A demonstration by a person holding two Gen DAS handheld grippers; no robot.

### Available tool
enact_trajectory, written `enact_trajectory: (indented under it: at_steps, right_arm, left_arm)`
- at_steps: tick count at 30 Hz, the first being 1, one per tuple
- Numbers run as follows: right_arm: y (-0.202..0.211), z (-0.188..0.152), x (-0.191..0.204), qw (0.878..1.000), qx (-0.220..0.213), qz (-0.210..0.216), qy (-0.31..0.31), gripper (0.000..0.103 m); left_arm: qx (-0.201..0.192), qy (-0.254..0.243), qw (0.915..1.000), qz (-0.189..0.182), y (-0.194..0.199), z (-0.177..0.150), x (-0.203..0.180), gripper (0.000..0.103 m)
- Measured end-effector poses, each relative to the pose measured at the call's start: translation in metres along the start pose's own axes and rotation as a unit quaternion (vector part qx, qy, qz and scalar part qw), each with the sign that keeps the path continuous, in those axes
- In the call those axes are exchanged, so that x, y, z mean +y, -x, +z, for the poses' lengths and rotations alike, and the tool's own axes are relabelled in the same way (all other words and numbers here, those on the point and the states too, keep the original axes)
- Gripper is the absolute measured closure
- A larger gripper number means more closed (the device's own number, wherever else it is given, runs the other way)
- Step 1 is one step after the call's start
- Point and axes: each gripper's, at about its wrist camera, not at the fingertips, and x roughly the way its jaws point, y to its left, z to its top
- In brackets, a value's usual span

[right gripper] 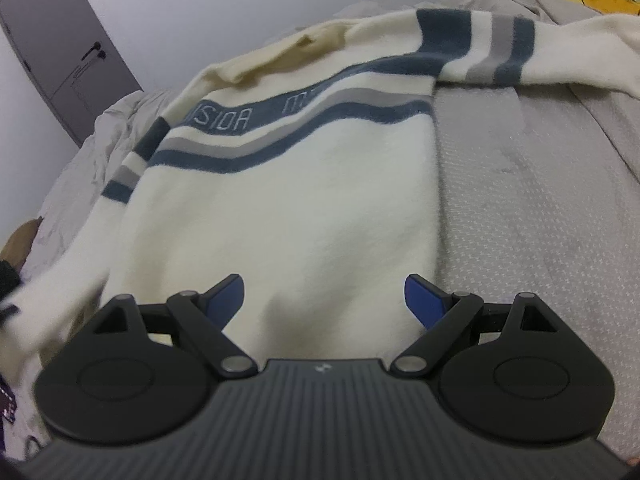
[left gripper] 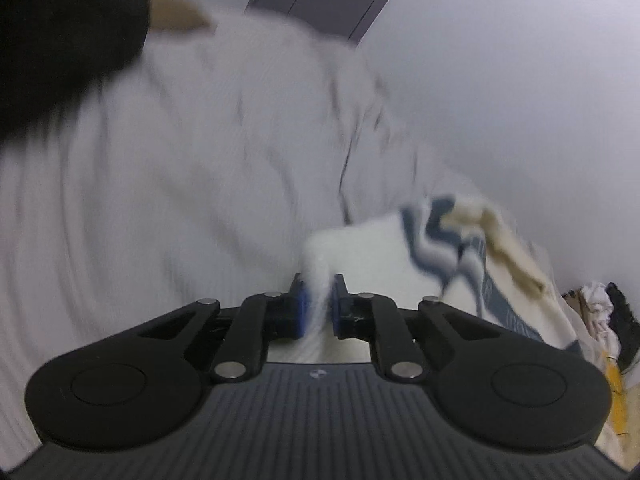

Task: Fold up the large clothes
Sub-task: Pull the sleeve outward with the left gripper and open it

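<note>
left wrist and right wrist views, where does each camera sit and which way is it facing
Left wrist: sits on the left gripper, looks along its fingers, which are shut on a fold of the sweater, over the blurred bed towards a wall.
Right wrist: sits on the right gripper, angled down over the spread sweater; its jaws are open and hold nothing.
Shared: the striped white sweater, the bed and the grey door.

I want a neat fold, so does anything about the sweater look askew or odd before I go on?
Yes. The sweater lies mostly flat on the grey bedspread, but its collar is rumpled and folded over. The left gripper has bunched white fabric pinched in its jaws. No damage shows.
</note>
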Motion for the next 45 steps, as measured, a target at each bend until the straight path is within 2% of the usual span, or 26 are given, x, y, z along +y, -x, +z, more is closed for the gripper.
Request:
enact_trajectory:
  at_steps: [4, 9, 12, 14, 18, 20, 23, 24, 26, 30, 34, 40, 44, 45]
  right_arm:
    - [-0.002, 0.006, 0.006, 1.000, -0.016, 0.006, 0.019, 0.014]
    - [-0.009, 0.014, 0.018, 0.998, -0.038, 0.027, 0.047, 0.014]
    - [-0.019, 0.019, 0.023, 0.997, -0.044, 0.028, 0.059, 0.014]
    - [-0.026, 0.024, 0.027, 0.996, -0.050, 0.029, 0.068, 0.014]
    - [-0.039, 0.033, 0.032, 0.994, -0.061, 0.029, 0.081, 0.014]
    - [-0.048, 0.038, 0.032, 0.994, -0.065, 0.027, 0.089, 0.014]
    - [-0.063, 0.046, 0.028, 0.993, -0.070, 0.026, 0.091, 0.014]
    - [-0.067, 0.048, 0.027, 0.993, -0.071, 0.026, 0.090, 0.014]
    - [-0.076, 0.055, 0.023, 0.994, -0.070, 0.023, 0.084, 0.014]
    - [-0.090, 0.064, 0.018, 0.994, -0.073, 0.014, 0.080, 0.014]
    - [-0.101, 0.074, 0.016, 0.993, -0.082, 0.004, 0.081, 0.014]
    - [-0.108, 0.087, 0.014, 0.992, -0.097, -0.009, 0.086, 0.014]
    - [-0.104, 0.087, 0.016, 0.990, -0.105, -0.005, 0.090, 0.014]
    - [-0.102, 0.087, 0.017, 0.990, -0.107, -0.004, 0.092, 0.014]
  left_arm:
    - [-0.051, -0.041, 0.9976, 0.024, -0.001, 0.064, -0.014, 0.090]
    - [-0.091, -0.092, 0.9886, 0.078, -0.031, 0.152, -0.033, 0.090]
    - [-0.136, -0.127, 0.9734, 0.134, -0.060, 0.190, -0.045, 0.091]
    - [-0.152, -0.142, 0.9628, 0.172, -0.088, 0.212, -0.047, 0.091]
    - [-0.156, -0.146, 0.9511, 0.223, -0.149, 0.239, -0.040, 0.094]
    - [-0.146, -0.145, 0.9469, 0.247, -0.183, 0.243, -0.034, 0.094]
    - [-0.141, -0.183, 0.9358, 0.267, -0.237, 0.244, -0.025, 0.094]
    - [-0.135, -0.180, 0.9345, 0.276, -0.254, 0.248, -0.013, 0.094]
    - [-0.124, -0.161, 0.9404, 0.273, -0.279, 0.245, 0.007, 0.094]
    - [-0.089, -0.153, 0.9412, 0.288, -0.326, 0.238, 0.027, 0.094]
    - [-0.084, -0.199, 0.9344, 0.283, -0.346, 0.223, 0.027, 0.094]
    - [-0.074, -0.212, 0.9338, 0.278, -0.348, 0.220, 0.020, 0.092]
    - [-0.064, -0.220, 0.9369, 0.265, -0.329, 0.218, 0.010, 0.057]
    - [-0.067, -0.217, 0.9400, 0.254, -0.318, 0.215, 0.005, 0.054]
